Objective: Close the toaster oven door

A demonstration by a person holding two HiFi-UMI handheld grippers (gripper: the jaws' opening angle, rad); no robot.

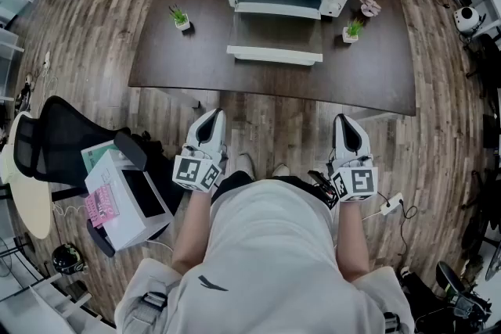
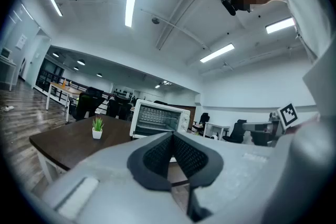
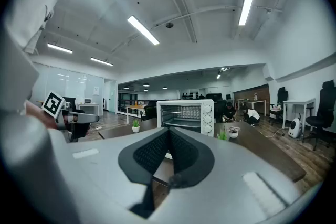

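Toaster oven door [image 1: 275, 34] lies open over worktop [image 1: 164, 62]. Left tool [image 1: 209, 121] and right tool [image 1: 347, 126], clenched empty, sit well short: approach apparently pending.

The dropped door of the toaster oven [image 2: 157, 119] is mostly hidden behind the left gripper [image 2: 172, 139] and the right gripper [image 3: 168, 136]. In the head view the oven's back is cut off by the top edge. Its knob markings are too small to read, and so is the pinkish thing [image 1: 369, 7] just right of it.
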